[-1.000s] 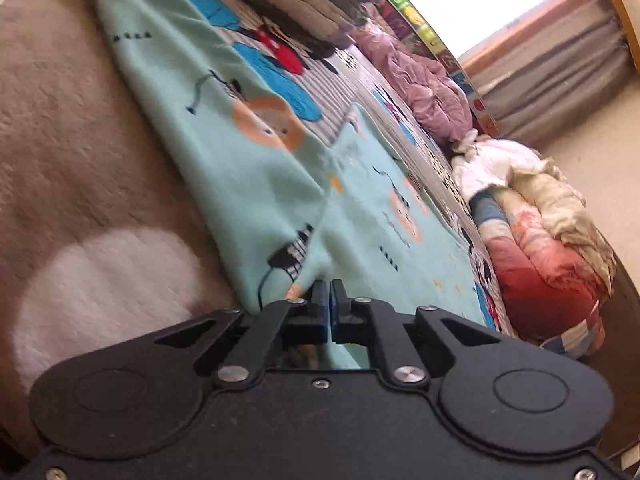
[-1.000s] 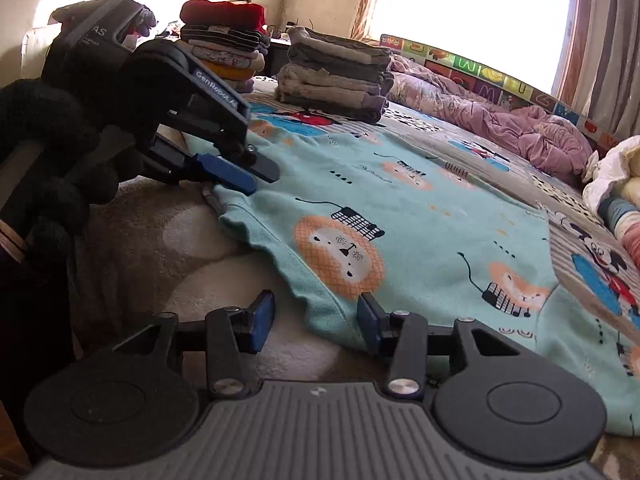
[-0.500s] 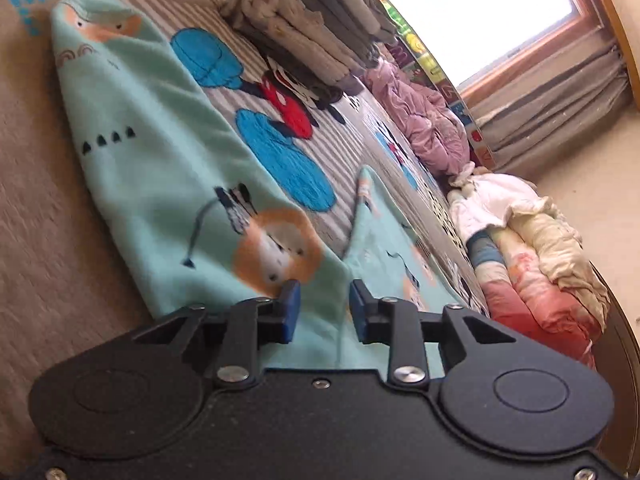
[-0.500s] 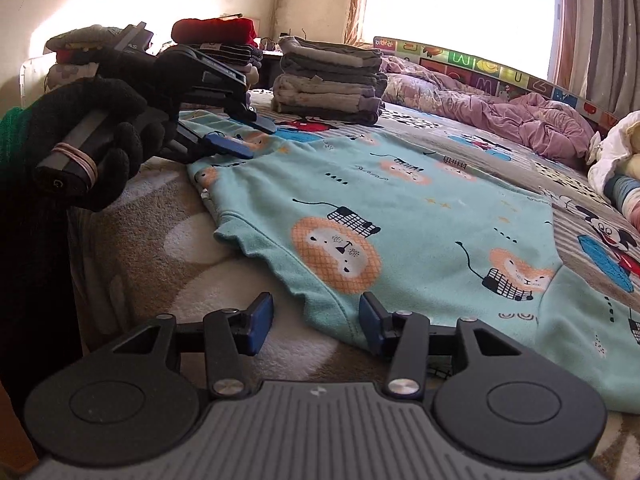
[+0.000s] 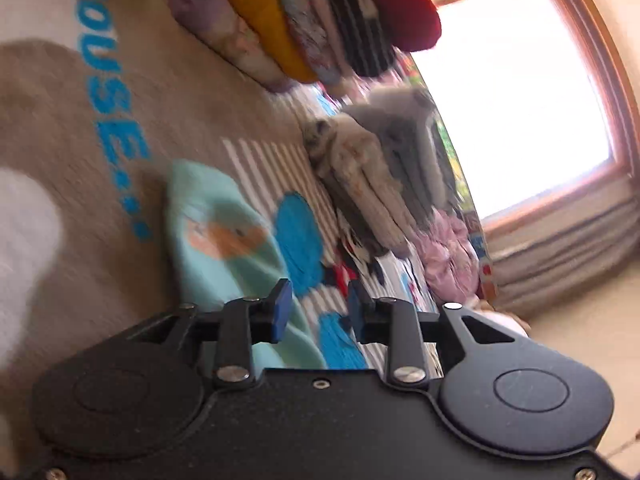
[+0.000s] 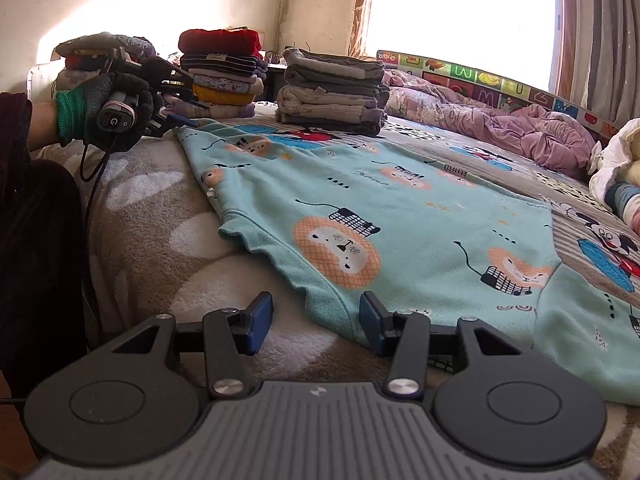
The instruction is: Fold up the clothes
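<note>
Sunlight is pouring through the window (image 6: 460,16) at the top right, and the bed (image 6: 160,216) is sitting under a brownish fleece blanket (image 5: 60,128). Folded clothes stacks (image 6: 332,92) are lining the upper middle. Mint lion-print shirt (image 6: 384,216) is lying flat across the frame centre. Right hand-held gripper (image 6: 316,324) is sitting wide apart at the shirt's hem, gripping nothing. Left hand-held gripper (image 5: 318,308) is hanging apart too, empty, over the sleeve end.
</note>
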Motion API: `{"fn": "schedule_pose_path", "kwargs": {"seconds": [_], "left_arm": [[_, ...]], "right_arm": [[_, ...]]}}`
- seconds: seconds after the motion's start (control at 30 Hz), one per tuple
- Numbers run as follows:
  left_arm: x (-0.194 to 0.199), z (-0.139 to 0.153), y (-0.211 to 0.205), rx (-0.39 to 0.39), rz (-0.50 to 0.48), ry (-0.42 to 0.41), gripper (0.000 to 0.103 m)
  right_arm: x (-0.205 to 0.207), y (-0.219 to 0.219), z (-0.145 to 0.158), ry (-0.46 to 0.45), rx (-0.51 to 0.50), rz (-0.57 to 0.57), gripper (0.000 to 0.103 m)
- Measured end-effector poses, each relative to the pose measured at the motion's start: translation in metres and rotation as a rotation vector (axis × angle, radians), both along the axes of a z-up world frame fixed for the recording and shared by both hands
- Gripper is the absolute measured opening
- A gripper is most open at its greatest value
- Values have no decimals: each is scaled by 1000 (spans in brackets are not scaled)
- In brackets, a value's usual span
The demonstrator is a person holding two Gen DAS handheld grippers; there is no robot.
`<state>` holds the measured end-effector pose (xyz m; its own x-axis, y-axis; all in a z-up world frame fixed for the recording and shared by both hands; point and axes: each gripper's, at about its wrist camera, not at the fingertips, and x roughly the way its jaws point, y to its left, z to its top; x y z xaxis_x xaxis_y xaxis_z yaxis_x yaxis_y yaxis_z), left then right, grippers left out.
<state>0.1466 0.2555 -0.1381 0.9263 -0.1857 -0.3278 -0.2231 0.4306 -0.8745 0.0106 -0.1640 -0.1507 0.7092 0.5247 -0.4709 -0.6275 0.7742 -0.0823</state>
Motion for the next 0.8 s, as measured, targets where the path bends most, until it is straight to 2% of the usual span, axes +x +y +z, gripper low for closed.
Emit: {"fn": "schedule_pose_path", "kwargs": {"seconds": [0.07, 0.1, 0.13, 0.17, 0.2, 0.27, 0.33, 0.43, 0.47, 0.5, 0.6, 0.7, 0.77, 0.8], "left_arm": [[17, -2, -28, -11, -146, -7, 48], [22, -4, -35, 15, -164, 18, 48], [25, -6, -34, 51, -143, 40, 47], [26, -9, -24, 71, -105, 47, 40], [26, -12, -13, 71, -62, 55, 29], [20, -17, 14, 27, 25, 47, 22], [12, -22, 40, -13, 107, 30, 22], [-5, -15, 57, -6, 210, -13, 26], [-12, -12, 57, -3, 233, -29, 39], [-17, -9, 58, -5, 242, -48, 46], [-17, -2, 50, -11, 144, -81, 46], [-8, 6, 25, 81, 7, -58, 49], [-1, 0, 13, 121, -43, 32, 53], [0, -1, 8, 165, -44, 63, 44]], "right_arm": [[2, 1, 0, 3, 5, -3, 51], [2, 1, 0, 4, 5, -6, 51], [2, 2, 0, 6, 4, -9, 51], [1, 3, 0, 8, 3, -13, 51], [1, 4, 1, 9, 0, -19, 51], [0, 6, 1, 8, -5, -29, 51], [-2, 7, 1, 3, -8, -33, 51], [-2, 7, 0, 0, -9, -33, 51], [-2, 7, 0, -2, -9, -33, 51], [-2, 7, 0, -3, -10, -34, 52], [-1, 7, 0, -4, -13, -37, 52], [-1, 9, 0, -5, -16, -41, 52], [-1, 11, 1, -3, -20, -45, 53], [-1, 12, 2, -1, -24, -47, 53]]}}
